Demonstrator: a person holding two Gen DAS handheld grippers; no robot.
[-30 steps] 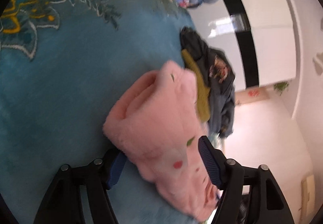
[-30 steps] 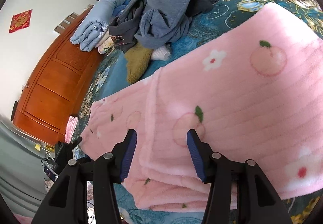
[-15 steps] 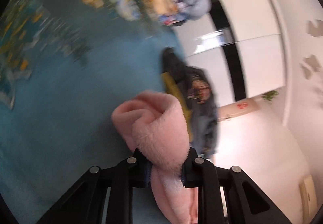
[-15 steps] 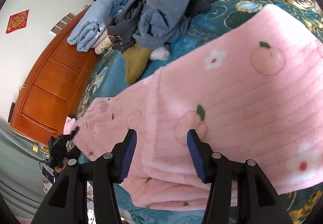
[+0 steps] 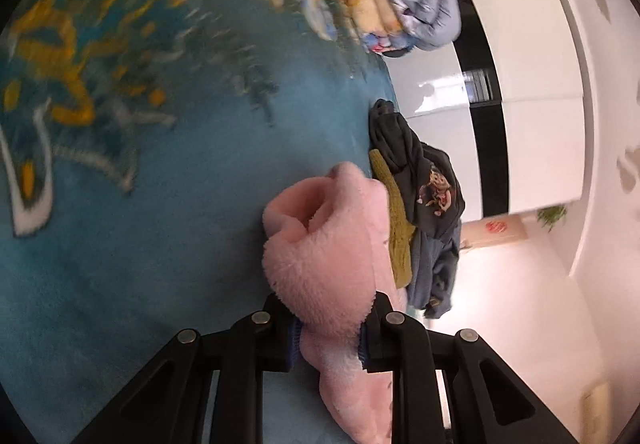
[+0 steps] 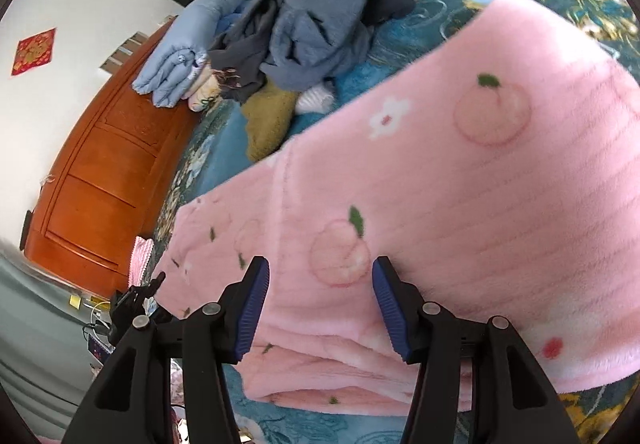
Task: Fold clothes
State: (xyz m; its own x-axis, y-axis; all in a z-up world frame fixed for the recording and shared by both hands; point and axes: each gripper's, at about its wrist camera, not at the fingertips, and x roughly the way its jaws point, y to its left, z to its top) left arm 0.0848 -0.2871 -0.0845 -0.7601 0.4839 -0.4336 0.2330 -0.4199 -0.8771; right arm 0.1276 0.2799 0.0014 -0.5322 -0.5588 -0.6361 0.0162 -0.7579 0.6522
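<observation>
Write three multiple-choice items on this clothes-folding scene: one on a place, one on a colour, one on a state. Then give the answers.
1. Where does the olive-yellow knit lie?
A. beside the grey clothes pile
B. on the orange wooden headboard
C. on the floor

2. What colour are the hand-held gripper pads in the right wrist view?
A. red
B. blue
C. green

3. What is the left hand-held gripper doing?
A. standing open over bare bedspread
B. clamped on bunched pink fleece
C. holding a grey hoodie

Answers: 1 A, it lies against the grey clothes pile on the bedspread. 2 B, both ribbed pads are blue. 3 B, the pink fleece garment bulges from its closed jaws.
</observation>
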